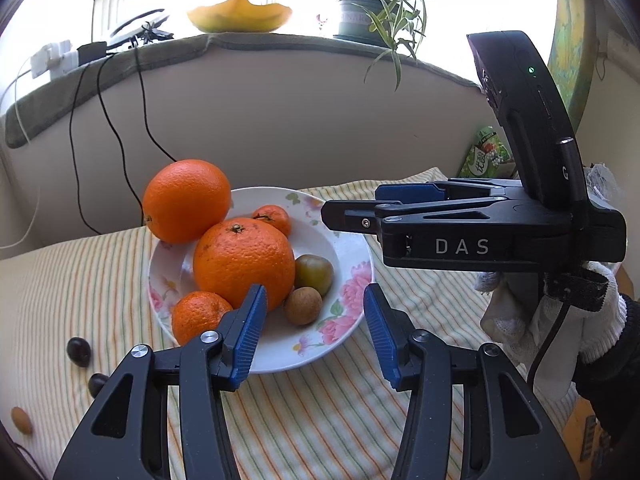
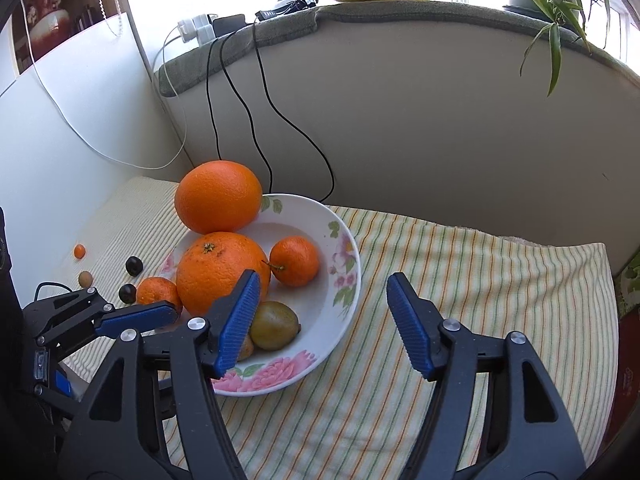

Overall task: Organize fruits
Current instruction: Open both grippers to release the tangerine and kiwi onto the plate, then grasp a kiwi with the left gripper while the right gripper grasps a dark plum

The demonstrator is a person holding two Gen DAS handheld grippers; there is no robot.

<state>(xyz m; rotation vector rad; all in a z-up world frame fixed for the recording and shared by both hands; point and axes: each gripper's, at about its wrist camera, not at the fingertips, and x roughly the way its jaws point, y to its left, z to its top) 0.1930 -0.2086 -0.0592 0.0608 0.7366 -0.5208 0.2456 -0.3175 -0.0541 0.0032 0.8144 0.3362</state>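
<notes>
Seen from the left wrist, the left gripper [image 1: 316,320] hangs with its jaws spread and empty over the near rim of a flowered plate [image 1: 352,248], which sits on a striped cloth [image 1: 320,408] and already carries most of the fruit: a large orange [image 1: 244,262] in the middle, a second large orange [image 1: 186,200] perched on the far-left rim, two mandarins [image 1: 272,219] [image 1: 198,316], a greenish fruit [image 1: 314,275] and a small brown one [image 1: 303,305]. The right gripper [image 1: 340,216] reaches in side-on above the plate's right edge; whether its jaws are parted cannot be told from here. Off the plate to the left lie two dark grapes [image 1: 79,352] [image 1: 97,384] and a small tan fruit [image 1: 21,420]. The right wrist view shows the right gripper [image 2: 320,312] wide open and holding nothing, its fingers straddling the plate's [image 2: 348,264] right rim, with the left gripper [image 2: 140,318] at lower left. Loose items here number four: a tiny orange fruit [image 2: 79,251], a tan one [image 2: 85,279] and the two dark grapes [image 2: 134,265] [image 2: 127,293]. The job looks largely done, with these strays apparently still to gather.
</notes>
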